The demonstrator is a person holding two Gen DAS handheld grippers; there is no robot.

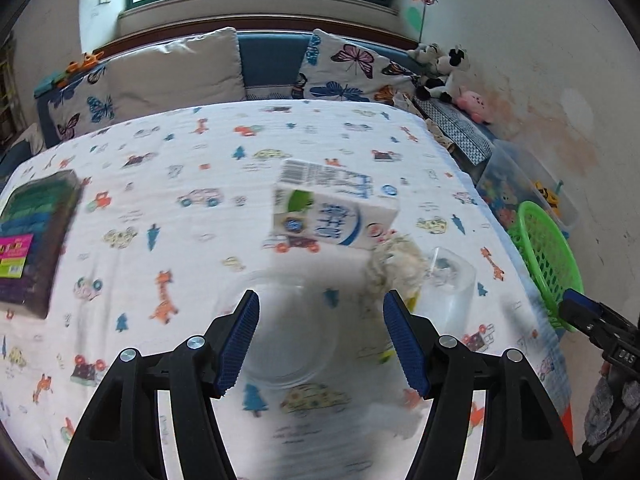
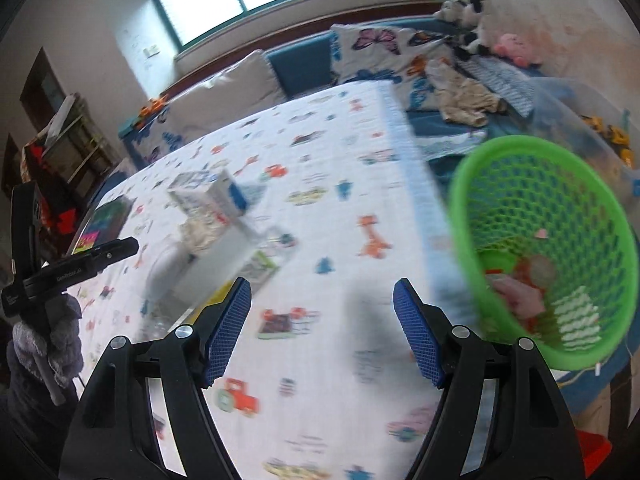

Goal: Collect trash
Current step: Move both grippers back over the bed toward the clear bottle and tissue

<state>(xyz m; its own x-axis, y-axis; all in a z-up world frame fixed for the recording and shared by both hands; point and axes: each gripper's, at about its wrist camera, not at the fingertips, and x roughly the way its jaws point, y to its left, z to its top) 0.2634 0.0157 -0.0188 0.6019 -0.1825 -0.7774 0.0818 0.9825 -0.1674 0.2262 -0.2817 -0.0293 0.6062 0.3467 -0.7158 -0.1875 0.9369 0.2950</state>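
A: Left to right, what's on the patterned tablecloth?

B: A dark packet of coloured sheets at the left edge. Then a clear plastic cup lying in front of the left gripper, whose blue pads stand apart with nothing pressed between them. Behind it is the milk carton, beside that a crumpled tissue wad, then a second clear cup. The green mesh basket sits off the table's right side.

A: And the right gripper?

B: Also spread open and empty, over bare cloth, with the basket to its right already holding some scraps.

A: What could go wrong?

B: I'd judge the clear cup the risk: it's thin and slippery, so a squeeze off-centre could squirt it away or crush it. Both views are smeared, so the alignment is hard to read. A careless sweep could also knock the carton into the tissue.

A: How does the carton lie?

B: On its side, long axis running roughly across the left view, barcode face turned up and away.
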